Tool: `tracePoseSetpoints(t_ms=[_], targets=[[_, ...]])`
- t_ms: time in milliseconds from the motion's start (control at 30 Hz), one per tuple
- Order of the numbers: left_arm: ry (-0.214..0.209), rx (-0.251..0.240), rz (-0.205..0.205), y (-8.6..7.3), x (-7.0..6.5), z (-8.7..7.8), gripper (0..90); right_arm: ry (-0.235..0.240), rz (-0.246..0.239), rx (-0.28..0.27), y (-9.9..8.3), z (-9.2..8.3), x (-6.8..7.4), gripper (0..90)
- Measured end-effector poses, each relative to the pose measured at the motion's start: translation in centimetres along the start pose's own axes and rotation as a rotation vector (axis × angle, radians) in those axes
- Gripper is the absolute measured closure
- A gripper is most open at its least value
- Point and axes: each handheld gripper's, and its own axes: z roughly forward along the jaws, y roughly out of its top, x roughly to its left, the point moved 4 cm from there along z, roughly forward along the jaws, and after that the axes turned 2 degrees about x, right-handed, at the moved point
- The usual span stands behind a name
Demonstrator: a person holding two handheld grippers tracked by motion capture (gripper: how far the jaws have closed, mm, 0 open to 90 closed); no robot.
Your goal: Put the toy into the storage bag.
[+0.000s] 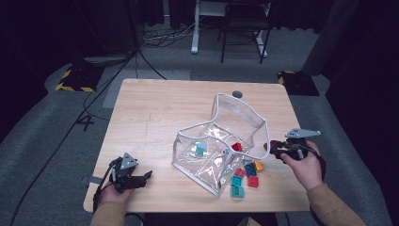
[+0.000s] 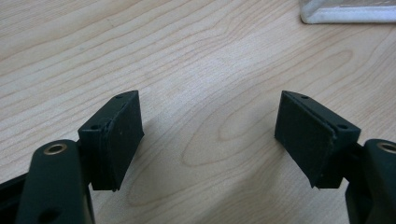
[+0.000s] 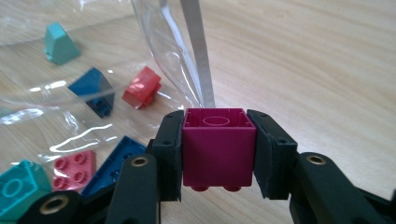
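right gripper view: we see our right gripper [image 3: 218, 154] clamped on a magenta brick [image 3: 218, 151], held upside down just beside the white-edged rim of the clear bag [image 1: 221, 136] at the right of the table [image 1: 155, 108]; our left gripper [image 2: 210, 135] rests wide open and empty at the near left

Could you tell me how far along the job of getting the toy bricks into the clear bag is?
Done: a teal brick and a red brick lie in the clear bag. In hand: the right gripper clamps a magenta brick near the bag's rim. Left: loose bricks on the table; the left gripper waits open.
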Motion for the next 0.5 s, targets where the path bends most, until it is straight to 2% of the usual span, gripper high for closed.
tracePoseSetpoints(t_ms=[500], targets=[[0.0,-0.001,0.001,0.0,0.0,0.0,23.7,-0.014,-0.009,-0.075,3.6,-5.0,-0.4,58.8]])
